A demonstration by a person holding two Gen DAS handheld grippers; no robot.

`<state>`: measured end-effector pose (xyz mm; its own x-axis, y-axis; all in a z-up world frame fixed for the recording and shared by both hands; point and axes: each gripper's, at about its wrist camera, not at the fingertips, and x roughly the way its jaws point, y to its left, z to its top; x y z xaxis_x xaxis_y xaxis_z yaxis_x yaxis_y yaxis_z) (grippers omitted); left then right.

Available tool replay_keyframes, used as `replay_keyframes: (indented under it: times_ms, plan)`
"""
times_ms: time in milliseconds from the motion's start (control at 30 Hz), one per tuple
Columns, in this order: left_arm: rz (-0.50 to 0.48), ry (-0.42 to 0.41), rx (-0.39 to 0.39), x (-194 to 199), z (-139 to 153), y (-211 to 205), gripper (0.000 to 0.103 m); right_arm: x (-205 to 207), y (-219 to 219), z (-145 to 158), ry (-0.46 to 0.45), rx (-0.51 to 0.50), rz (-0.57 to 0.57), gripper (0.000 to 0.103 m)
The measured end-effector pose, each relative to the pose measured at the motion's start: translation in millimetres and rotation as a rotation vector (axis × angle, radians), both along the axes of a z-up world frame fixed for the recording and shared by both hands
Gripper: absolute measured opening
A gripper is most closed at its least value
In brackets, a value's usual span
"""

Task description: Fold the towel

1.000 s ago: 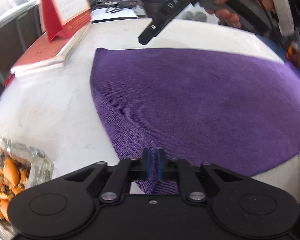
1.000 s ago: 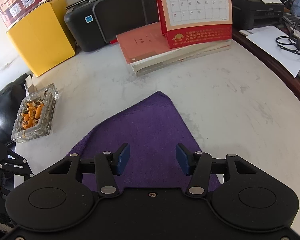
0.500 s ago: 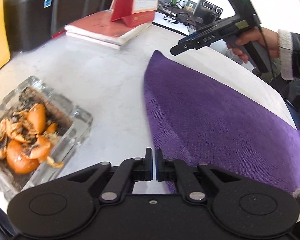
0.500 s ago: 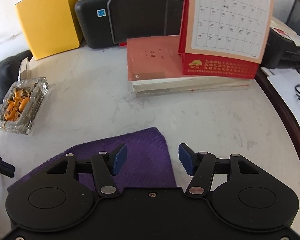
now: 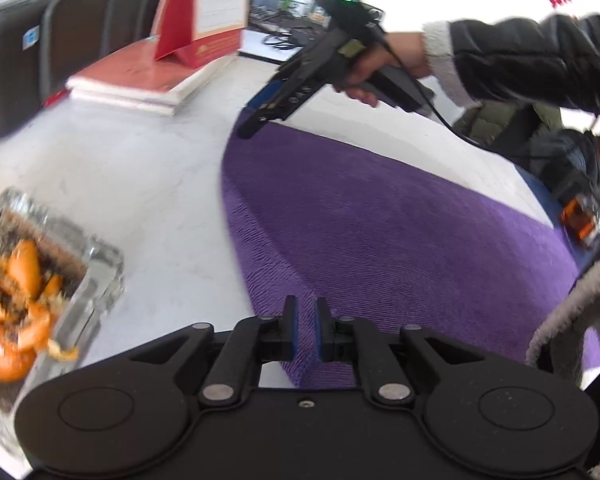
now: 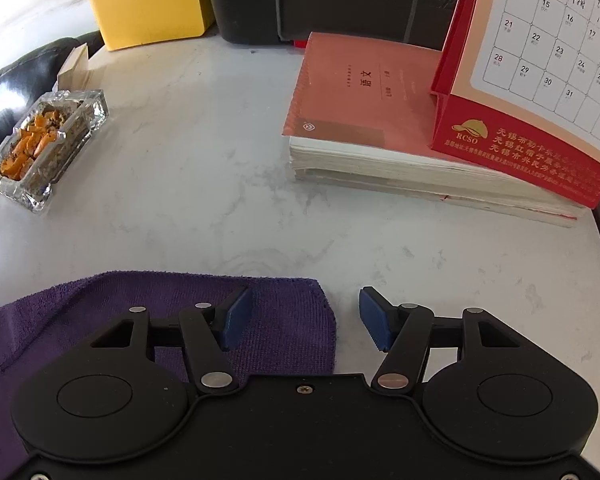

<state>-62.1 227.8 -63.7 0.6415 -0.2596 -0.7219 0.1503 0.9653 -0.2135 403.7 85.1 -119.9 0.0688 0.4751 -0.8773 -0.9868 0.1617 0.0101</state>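
towel [image 5: 400, 232] flat on table [image 6: 220, 200] | left gripper [image 5: 305, 330] seemingly pinching its corner | right gripper [image 6: 304, 320] spread

A white marble-patterned table [image 6: 228, 184] is carrying a purple towel [image 6: 284, 320], lying flat. Beyond the towel, a stack of books [image 6: 380, 152] is sitting; to the towel's far left, a glass ashtray [image 6: 44, 148] holding orange peels is resting.

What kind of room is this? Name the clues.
Probably an office: a printer behind the table, a desk calendar on a book, cables and gear behind.
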Motion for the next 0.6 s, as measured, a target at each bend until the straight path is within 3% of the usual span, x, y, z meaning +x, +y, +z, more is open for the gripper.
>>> replay_keyframes:
  times_ms: [200, 533, 600]
  plan:
    - [-0.127, 0.007, 0.094, 14, -8, -16, 0.013, 2, 0, 2, 0.017, -0.006, 0.006, 0.047]
    - [-0.273, 0.013, 0.292, 14, -22, -38, 0.017, 2, 0, 2, 0.02, -0.011, -0.004, 0.047]
    - [-0.278, 0.013, 0.296, 14, -23, -38, 0.018, 2, 0, 2, 0.02, -0.011, -0.006, 0.047]
